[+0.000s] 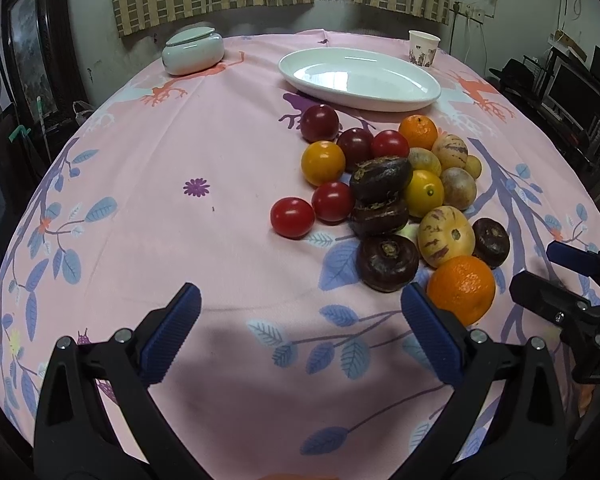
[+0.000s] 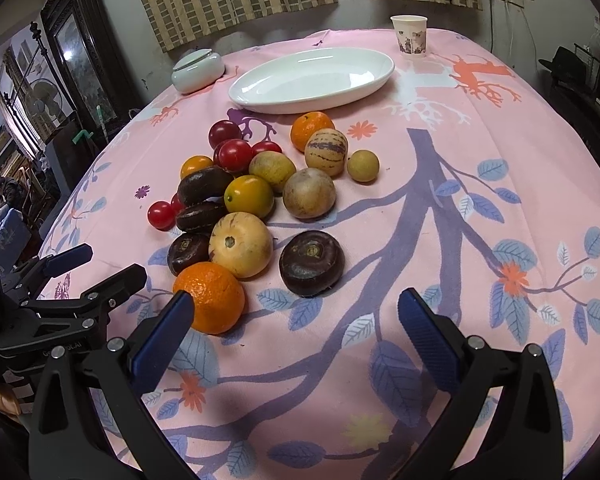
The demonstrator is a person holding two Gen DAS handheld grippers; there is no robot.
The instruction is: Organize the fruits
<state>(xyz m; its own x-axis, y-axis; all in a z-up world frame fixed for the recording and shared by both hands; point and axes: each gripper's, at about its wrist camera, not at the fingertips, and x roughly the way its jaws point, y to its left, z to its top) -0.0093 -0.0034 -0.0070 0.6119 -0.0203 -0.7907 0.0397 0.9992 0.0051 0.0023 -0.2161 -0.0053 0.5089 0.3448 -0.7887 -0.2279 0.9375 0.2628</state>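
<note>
Left gripper (image 1: 300, 320) jaws apart, empty, over pink tablecloth (image 1: 204, 248). Right gripper (image 2: 296, 316) jaws apart, empty, near front orange (image 2: 209, 297). Fruit pile (image 1: 392, 196) on cloth just before white oval plate (image 1: 360, 78). Paper cup (image 2: 410, 36) behind plate.

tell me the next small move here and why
Probably ease the right gripper forward-left and close on the near orange. Both grippers are open and empty, the white dish holds nothing, and that orange is the closest fruit, lying just beyond the right gripper's left finger.
</note>
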